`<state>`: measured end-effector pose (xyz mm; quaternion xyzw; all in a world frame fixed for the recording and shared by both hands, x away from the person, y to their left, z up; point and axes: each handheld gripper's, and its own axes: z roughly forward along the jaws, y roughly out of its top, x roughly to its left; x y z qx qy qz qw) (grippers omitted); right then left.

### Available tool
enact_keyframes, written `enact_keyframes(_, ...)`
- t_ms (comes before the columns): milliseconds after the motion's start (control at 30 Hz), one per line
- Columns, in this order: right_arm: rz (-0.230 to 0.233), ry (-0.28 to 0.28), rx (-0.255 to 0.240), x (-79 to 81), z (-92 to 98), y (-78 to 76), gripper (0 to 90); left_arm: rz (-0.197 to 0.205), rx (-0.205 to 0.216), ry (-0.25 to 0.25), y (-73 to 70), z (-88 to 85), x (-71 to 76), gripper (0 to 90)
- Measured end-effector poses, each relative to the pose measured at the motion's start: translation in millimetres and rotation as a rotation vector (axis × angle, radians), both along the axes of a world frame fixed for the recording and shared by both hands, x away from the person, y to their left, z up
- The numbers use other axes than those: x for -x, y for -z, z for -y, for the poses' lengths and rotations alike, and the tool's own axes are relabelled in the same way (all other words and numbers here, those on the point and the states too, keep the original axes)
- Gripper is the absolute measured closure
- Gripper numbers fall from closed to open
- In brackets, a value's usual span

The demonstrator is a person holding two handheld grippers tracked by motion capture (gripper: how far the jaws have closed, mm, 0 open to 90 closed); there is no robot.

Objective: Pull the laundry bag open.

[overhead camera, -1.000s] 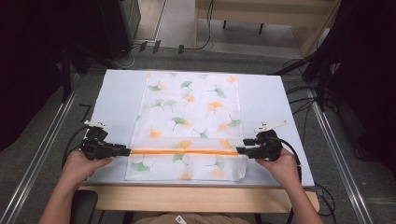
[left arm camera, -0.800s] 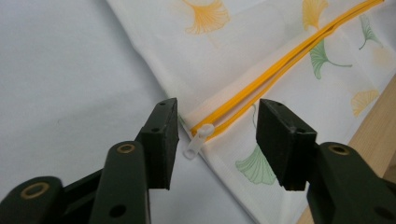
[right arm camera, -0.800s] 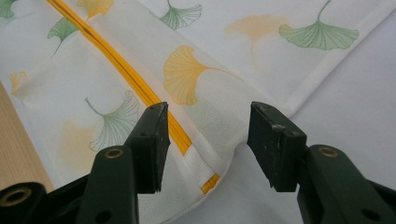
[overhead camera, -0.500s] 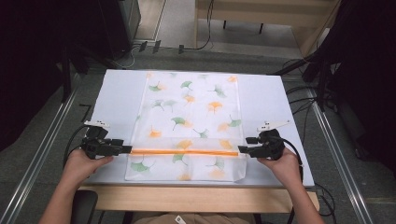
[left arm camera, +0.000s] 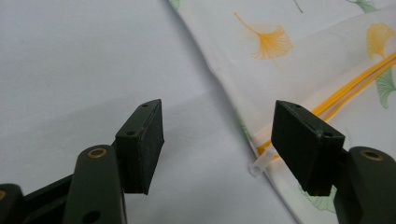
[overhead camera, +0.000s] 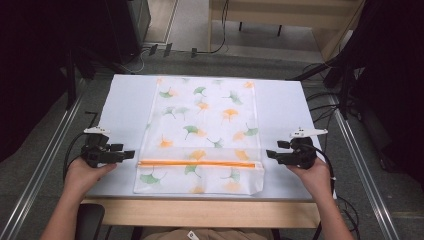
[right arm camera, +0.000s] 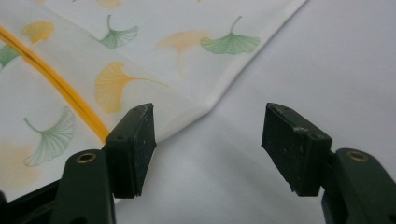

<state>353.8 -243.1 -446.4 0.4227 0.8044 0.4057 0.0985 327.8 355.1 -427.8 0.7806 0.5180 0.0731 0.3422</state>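
White table (overhead camera: 125, 107) is carrying a leaf-printed cloth (overhead camera: 205, 125), which is lying flat in the middle of it, with its near part folded over and an orange stripe (overhead camera: 200, 163) running across the cloth near that fold. Judging from how it is lying, the first fold is already made and laid down, and the rest of the folding, bringing the long far part over, is still waiting. The left gripper (overhead camera: 129, 154) is resting just beside the left end of the stripe, and the right gripper (overhead camera: 271, 154) is standing a little off the right end of it. Both are released: in the left gripper view the jaws are standing wide apart with nothing between them, the stripe end lying just beyond the one on the right, and in the right gripper view the cloth corner (right arm camera: 205, 107) is lying free on the table beyond the gaping jaws. Compared with the earlier high view, both pairs of jaws have just been opening, the right gripper is now drawing away from the cloth edge, and the cloth itself is lying as before.
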Motion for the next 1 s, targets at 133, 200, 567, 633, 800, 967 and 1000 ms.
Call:
enact_keyframes(133,-0.003,0.032,-0.003,-2.7,9.6,3.2,34.7,0.008,-0.005,-0.020,1.4,-5.3,-2.2,35.4)
enact_keyframes(200,0.006,0.037,-0.002,-3.6,11.7,4.1,34.5,0.010,-0.004,-0.020,1.5,-6.7,-2.9,35.3)
enact_keyframes(567,-0.011,0.084,0.032,-10.1,20.7,13.6,33.0,0.016,-0.025,-0.042,5.2,-11.2,-7.1,30.8)
enact_keyframes(633,-0.011,0.085,0.033,-10.1,20.4,13.7,33.0,0.015,-0.024,-0.045,5.9,-11.1,-7.3,30.5)
enact_keyframes(800,-0.010,0.080,0.041,-10.1,19.5,14.6,32.8,0.015,-0.035,-0.055,7.4,-9.8,-7.6,28.3)
enact_keyframes(967,-0.013,0.082,0.042,-10.4,19.5,15.3,32.2,0.020,-0.055,-0.058,8.6,-9.3,-8.0,25.6)
enact_keyframes(1000,-0.009,0.082,0.049,-10.7,19.7,16.5,31.4,0.023,-0.058,-0.062,9.0,-9.0,-8.1,25.6)
